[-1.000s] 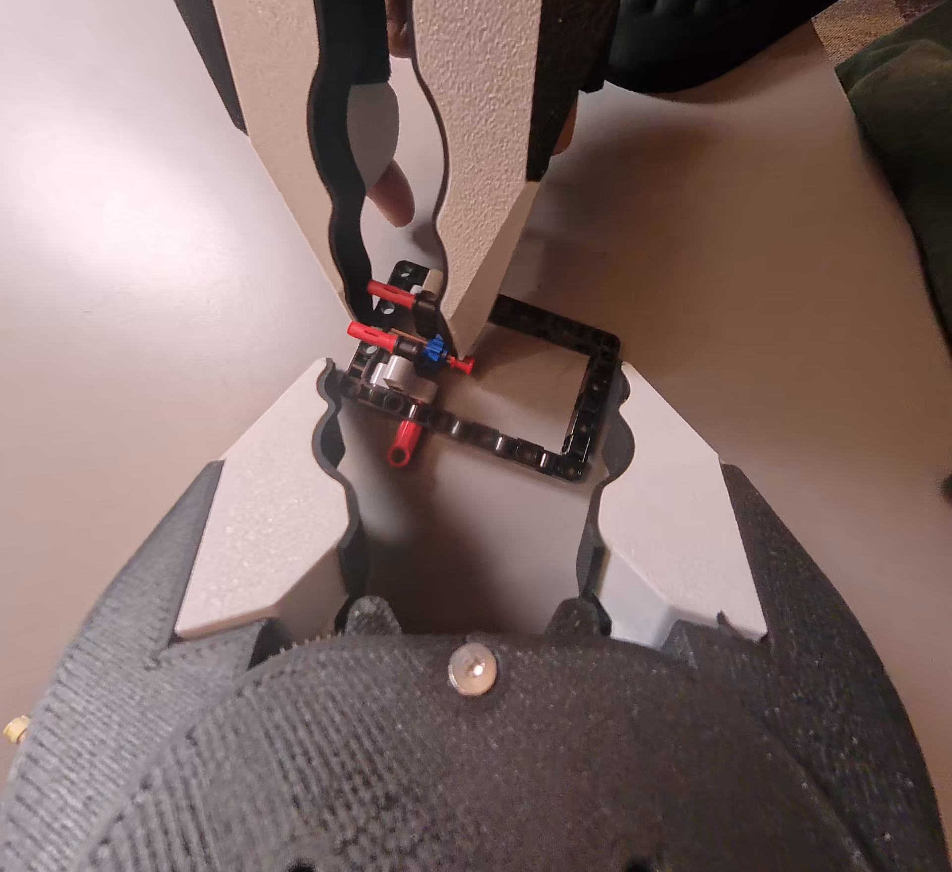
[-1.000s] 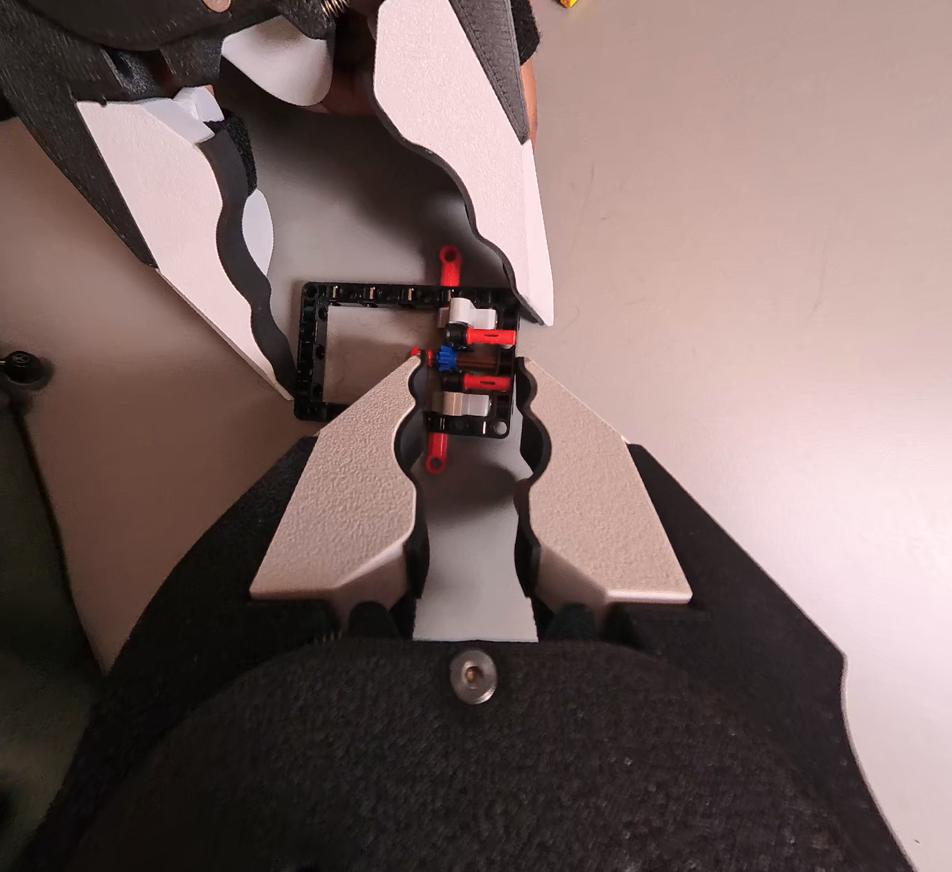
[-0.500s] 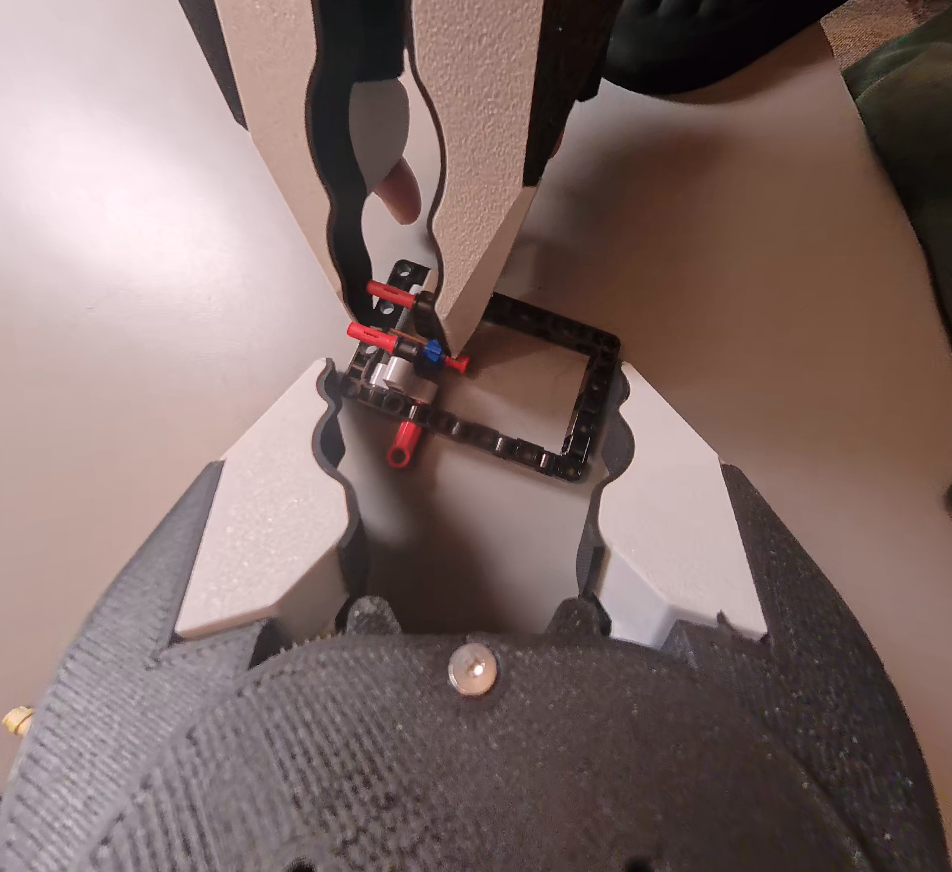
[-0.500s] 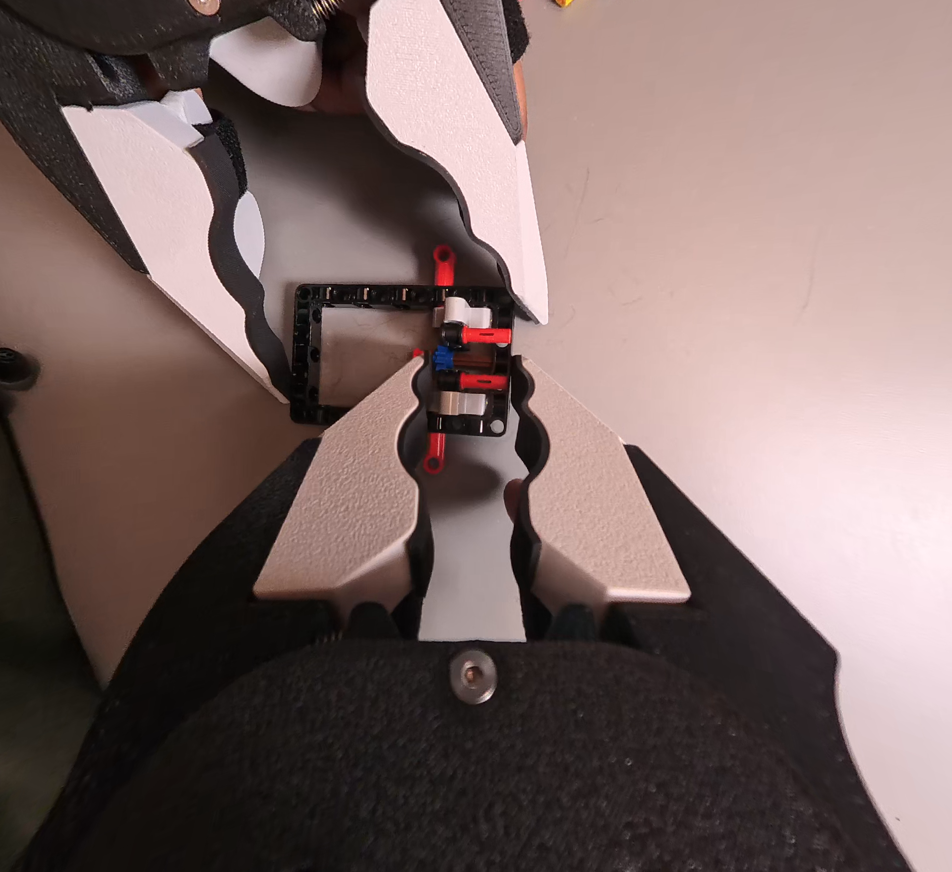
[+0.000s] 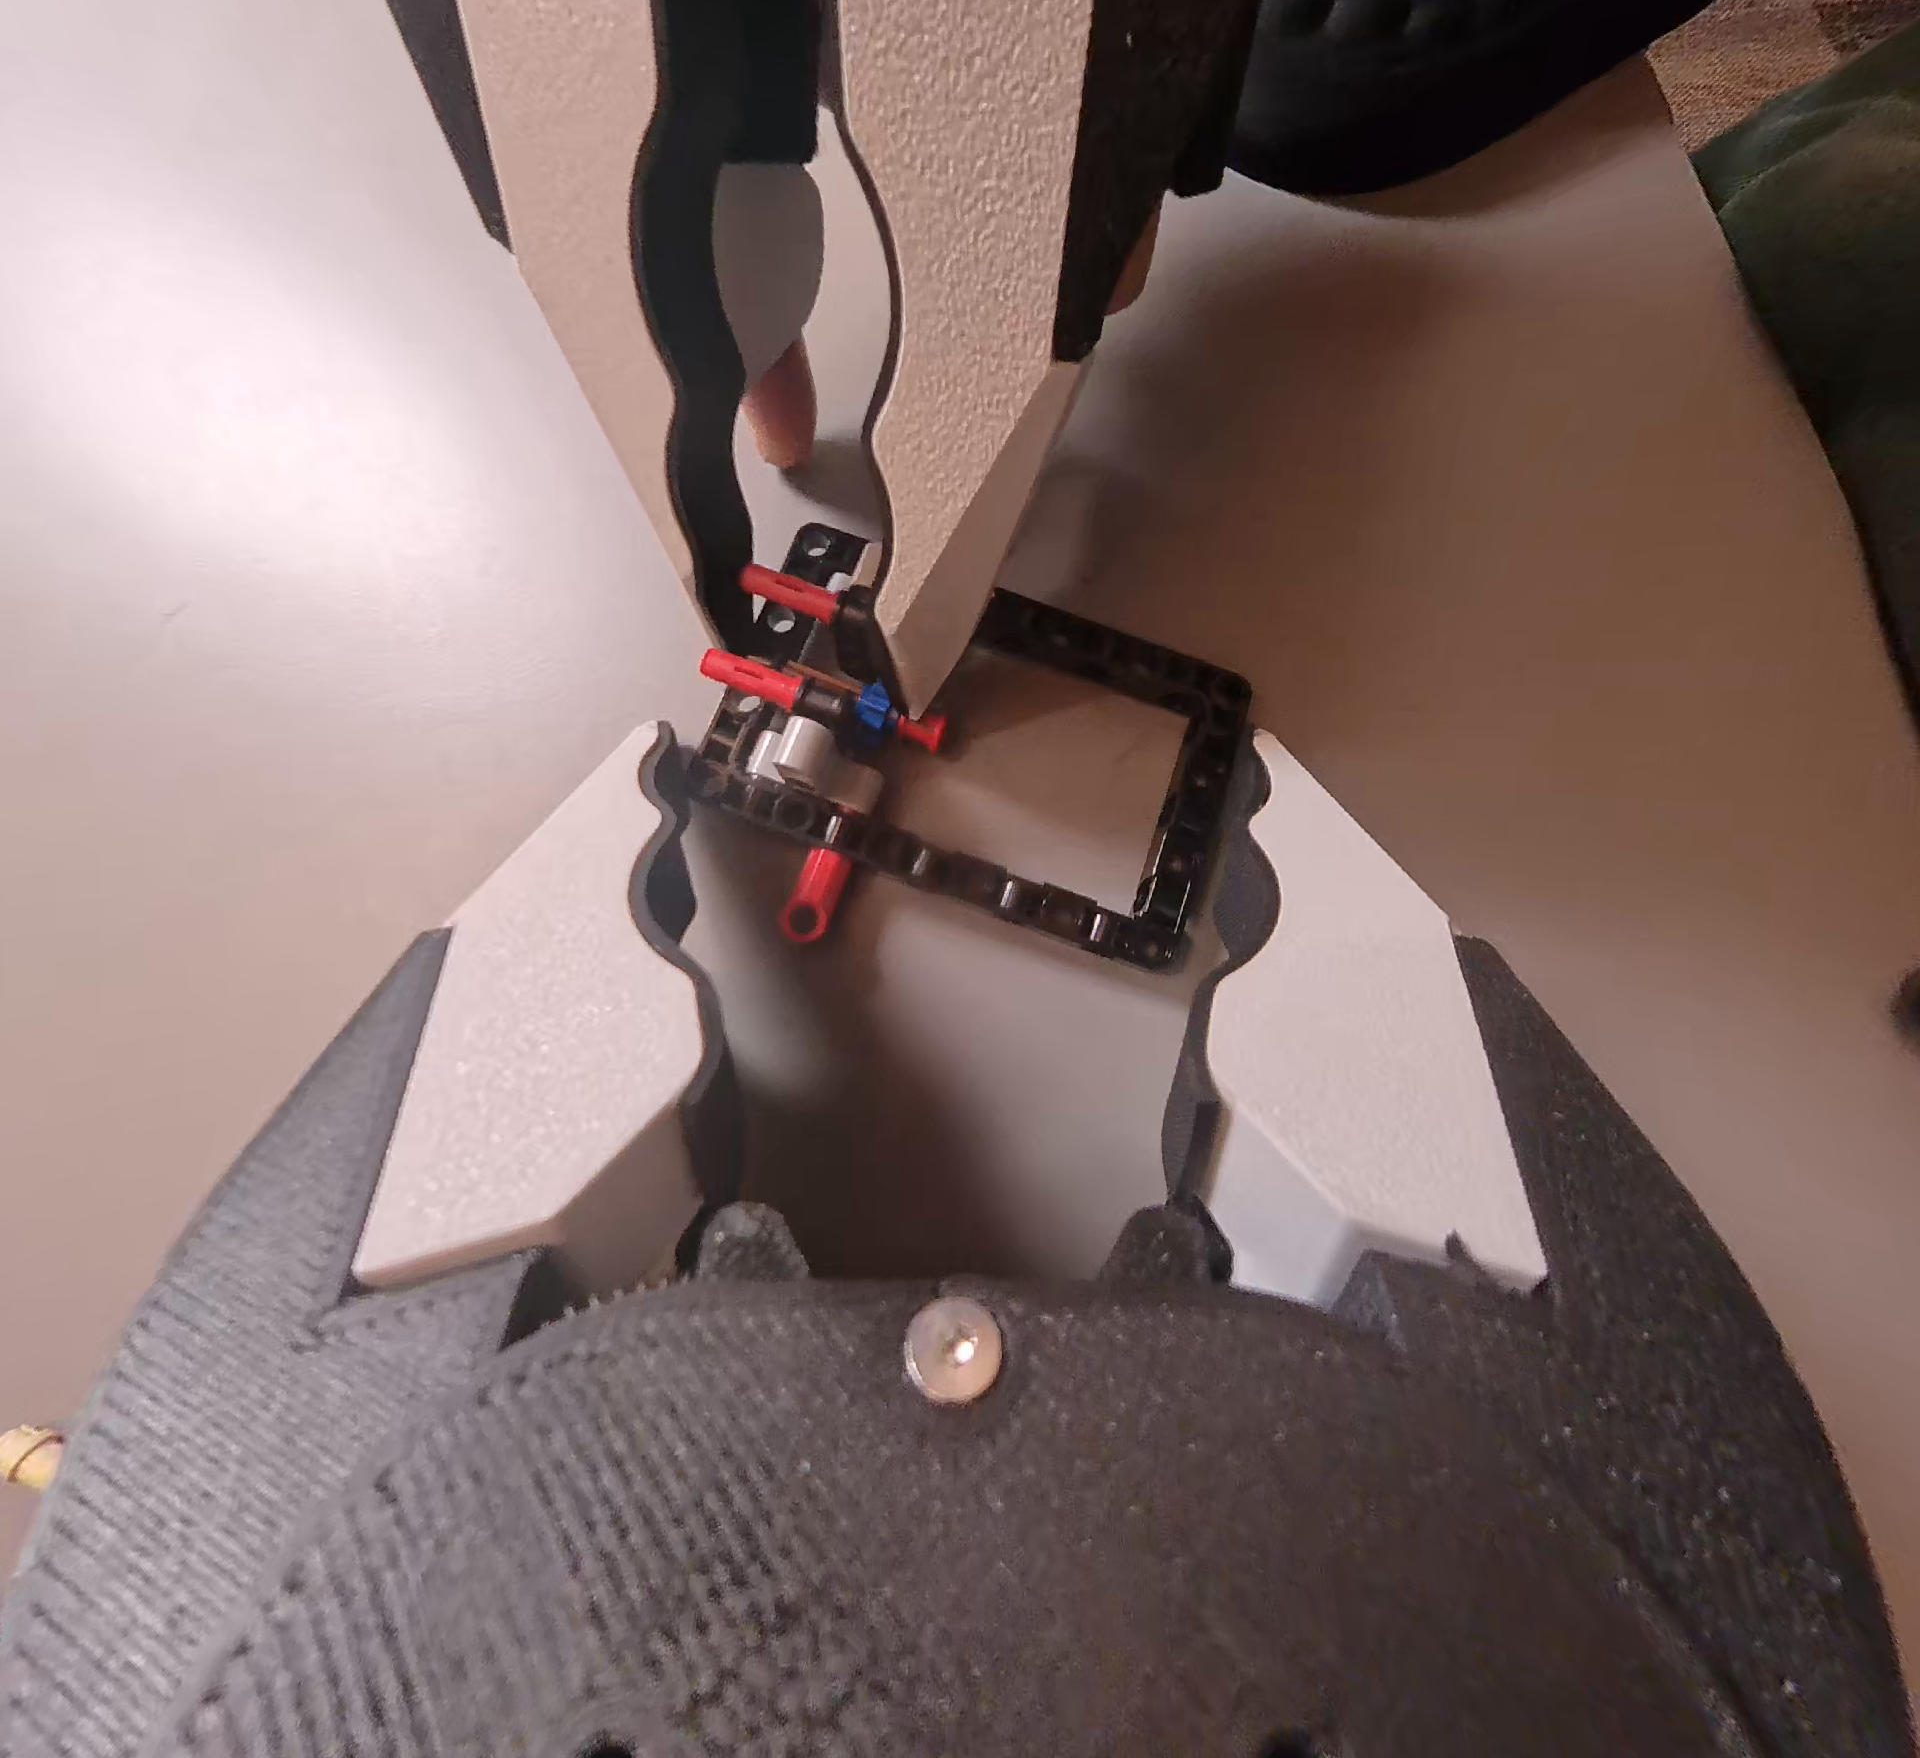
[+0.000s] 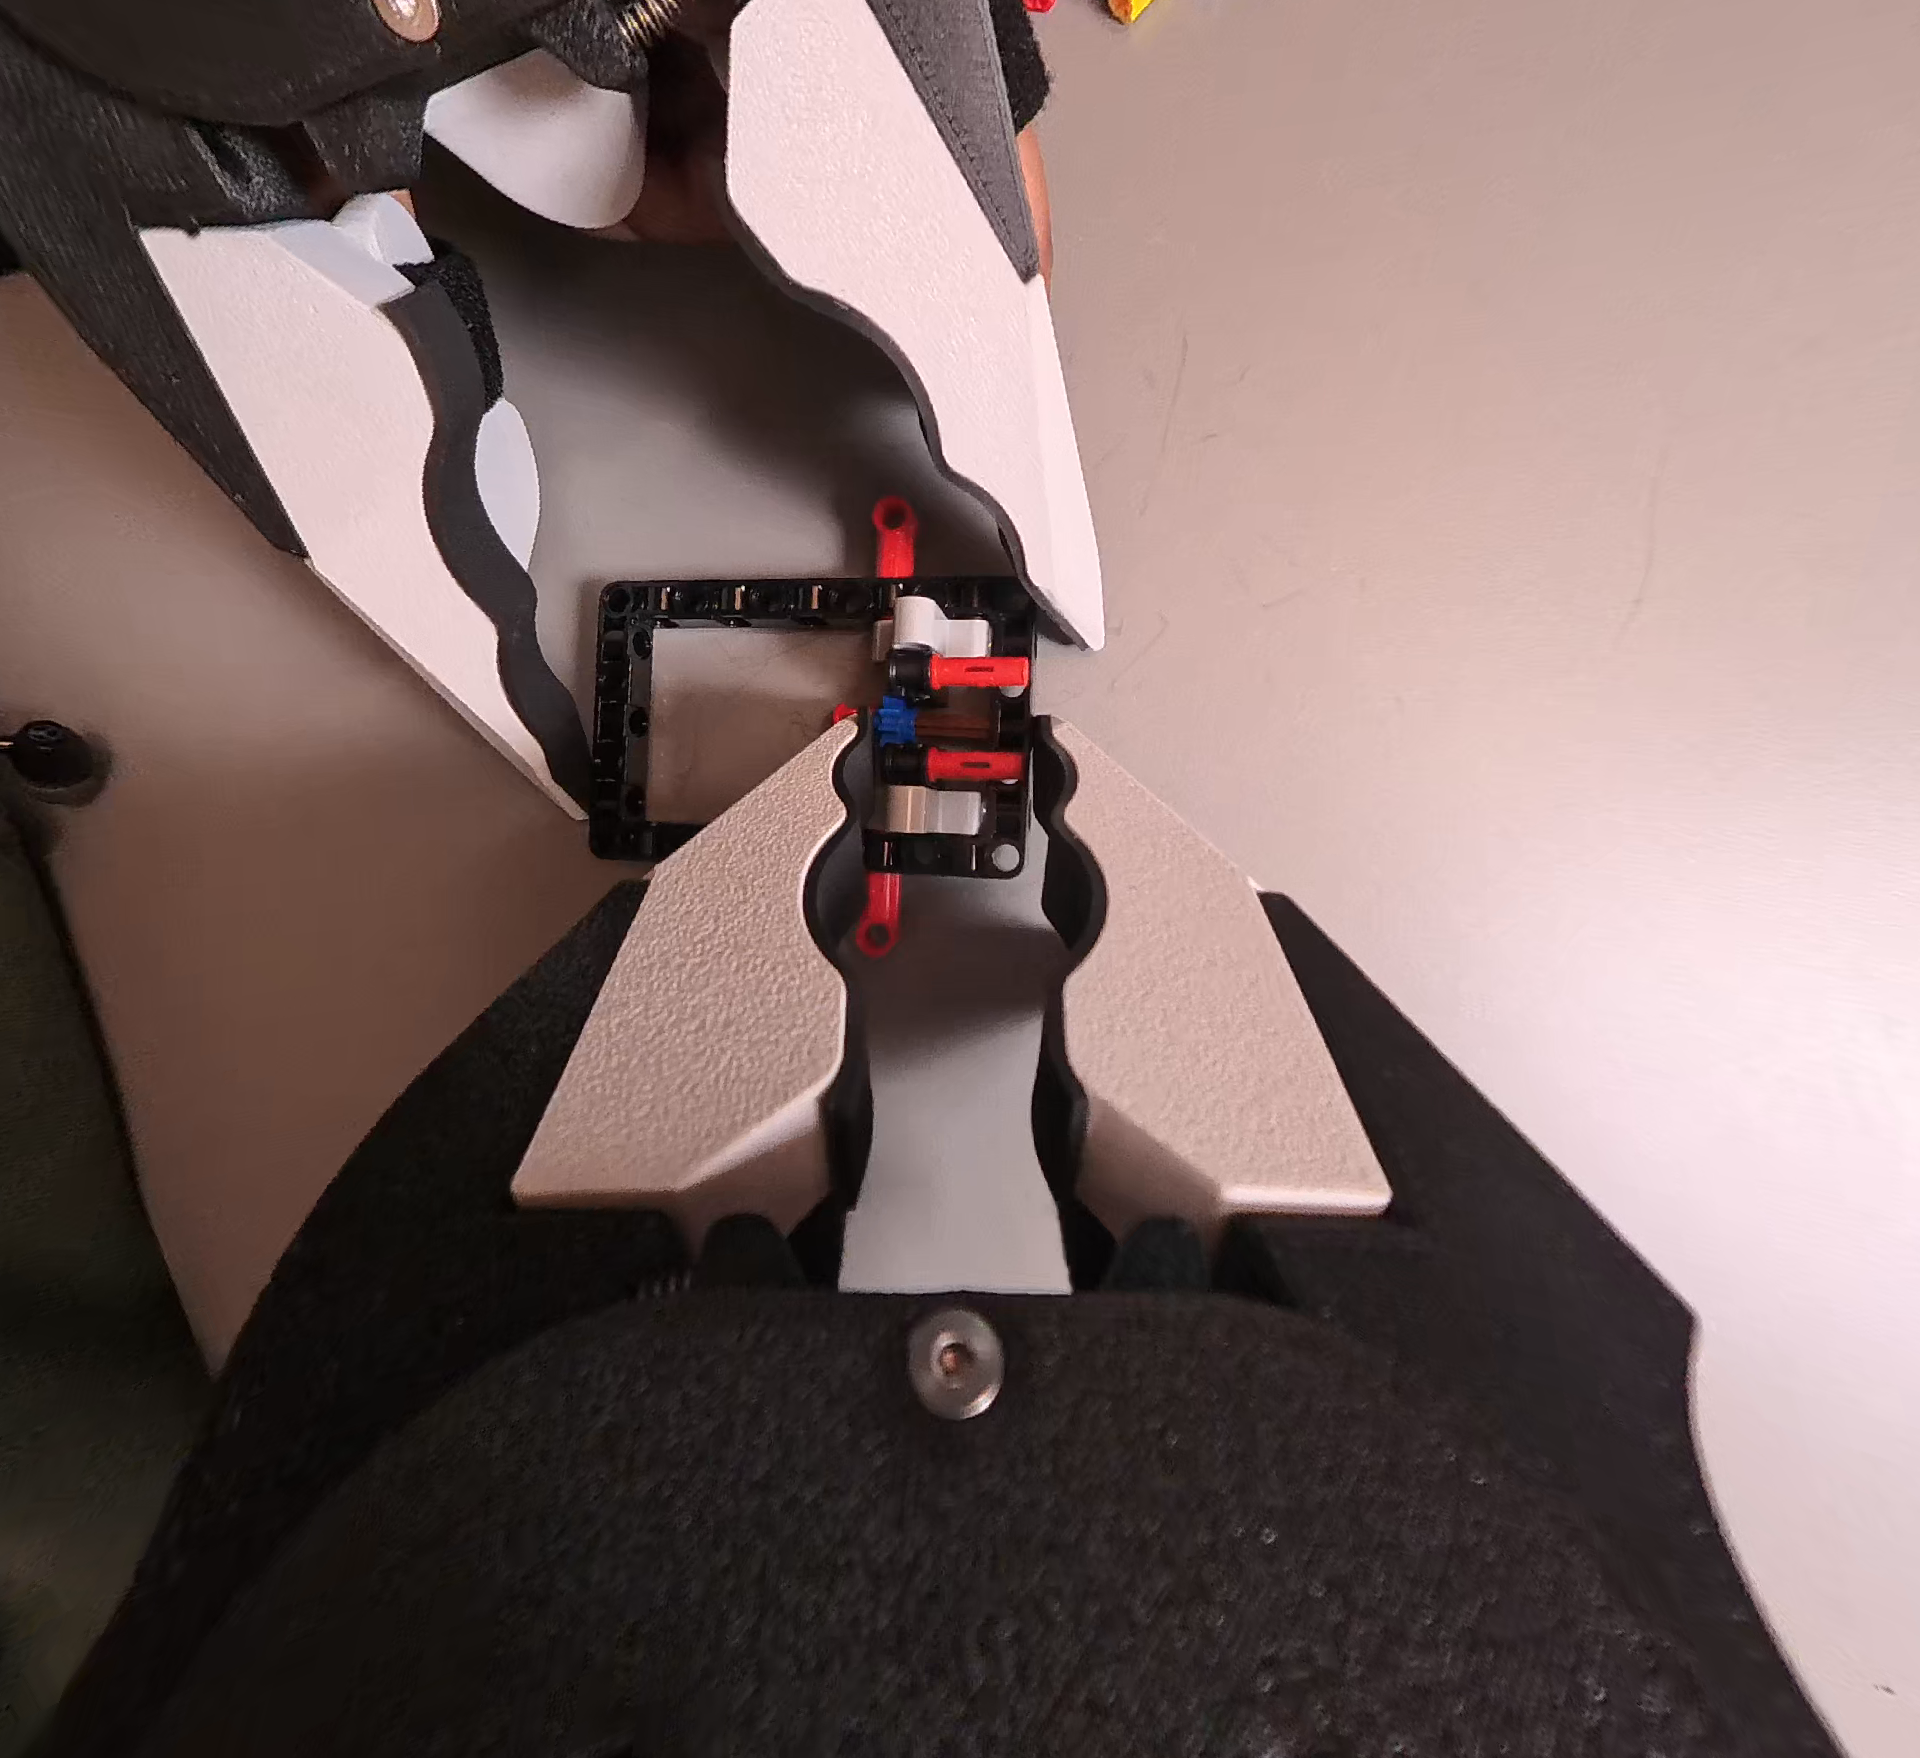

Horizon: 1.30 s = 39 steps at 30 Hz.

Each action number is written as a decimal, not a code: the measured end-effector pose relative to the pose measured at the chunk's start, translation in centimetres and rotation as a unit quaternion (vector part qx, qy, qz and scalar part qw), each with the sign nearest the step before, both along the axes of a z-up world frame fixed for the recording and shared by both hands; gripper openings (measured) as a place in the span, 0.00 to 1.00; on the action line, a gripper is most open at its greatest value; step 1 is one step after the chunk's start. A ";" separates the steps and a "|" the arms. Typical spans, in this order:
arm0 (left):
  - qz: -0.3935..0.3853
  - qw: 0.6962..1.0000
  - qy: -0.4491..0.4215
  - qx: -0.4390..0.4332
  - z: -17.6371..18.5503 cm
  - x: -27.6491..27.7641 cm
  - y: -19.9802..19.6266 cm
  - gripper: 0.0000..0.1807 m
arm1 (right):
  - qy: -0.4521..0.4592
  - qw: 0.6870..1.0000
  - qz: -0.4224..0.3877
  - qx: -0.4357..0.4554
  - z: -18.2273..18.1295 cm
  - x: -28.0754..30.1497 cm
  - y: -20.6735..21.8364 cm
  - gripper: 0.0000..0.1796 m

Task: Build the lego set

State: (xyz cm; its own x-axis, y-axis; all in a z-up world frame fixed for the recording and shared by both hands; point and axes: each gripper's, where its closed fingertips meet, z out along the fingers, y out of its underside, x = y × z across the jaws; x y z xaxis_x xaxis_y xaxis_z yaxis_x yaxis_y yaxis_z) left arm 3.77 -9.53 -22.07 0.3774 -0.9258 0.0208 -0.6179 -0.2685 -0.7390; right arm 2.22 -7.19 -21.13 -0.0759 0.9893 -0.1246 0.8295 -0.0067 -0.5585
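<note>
With the black frame [image 5: 1195, 804] flat on the bench [image 6: 1455, 461], braced by the wide-spread left gripper [image 5: 951, 804], close the part-open right gripper [image 6: 951, 752] squarely on the red pins [image 6: 971, 766]

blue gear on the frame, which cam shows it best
The left wrist view. There the blue gear sits in the open on its red axle, just beside a fingertip of the right hand-held gripper, inside the black frame. In the right wrist view the blue gear is partly hidden behind that gripper's own finger.
</note>
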 end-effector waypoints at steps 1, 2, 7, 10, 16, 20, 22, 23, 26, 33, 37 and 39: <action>0.000 1.000 0.000 0.000 0.0 0.0 0.0 0.57 | 0.002 1.000 -0.003 0.000 0.0 0.0 0.0 0.15; 0.001 1.000 0.000 0.001 0.0 0.0 0.0 0.57 | 0.003 1.000 -0.004 0.000 0.1 0.0 0.0 0.15; 0.002 1.000 0.000 0.001 0.0 0.0 0.0 0.57 | 0.007 1.000 -0.001 0.004 0.4 0.0 -0.4 0.20; 0.003 1.000 0.000 0.001 0.0 0.0 0.0 0.57 | 0.003 1.000 -0.003 0.019 0.3 0.0 -0.2 0.18; 0.005 1.000 0.000 0.001 0.0 0.1 0.0 0.57 | -0.008 0.999 0.001 0.032 0.1 0.1 -0.1 0.17; 0.006 1.000 0.000 0.001 0.0 0.1 0.0 0.57 | -0.010 1.000 0.002 0.008 0.2 0.1 -0.6 0.23; 0.006 1.000 0.000 0.001 0.0 0.1 0.0 0.57 | -0.012 1.000 0.001 0.022 0.1 0.1 -0.3 0.20; 0.006 1.000 0.000 0.001 0.0 0.1 0.0 0.57 | -0.014 1.000 0.001 0.023 0.0 0.1 -0.3 0.20; 0.007 1.000 0.000 0.001 0.0 0.1 0.0 0.57 | -0.016 1.000 0.003 0.025 0.0 0.1 -0.3 0.20; 0.007 1.000 -0.001 0.001 0.0 0.1 0.0 0.57 | -0.016 1.000 0.004 0.017 0.0 0.1 -0.3 0.20; 0.009 1.000 -0.001 0.001 0.0 0.2 0.0 0.57 | -0.018 1.000 0.004 0.015 0.0 0.2 -0.3 0.19; 0.009 1.000 -0.001 0.001 0.0 0.2 0.0 0.57 | -0.019 1.000 0.003 0.014 0.0 0.2 -0.3 0.19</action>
State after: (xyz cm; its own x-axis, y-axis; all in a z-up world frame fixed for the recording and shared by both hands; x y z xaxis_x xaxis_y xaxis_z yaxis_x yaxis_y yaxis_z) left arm 3.94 -9.56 -22.08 0.3947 -0.9186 0.0190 -0.6119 -0.2782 -0.7404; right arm 2.40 -7.46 -21.16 -0.0784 0.9920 -0.0993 0.8497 0.0144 -0.5271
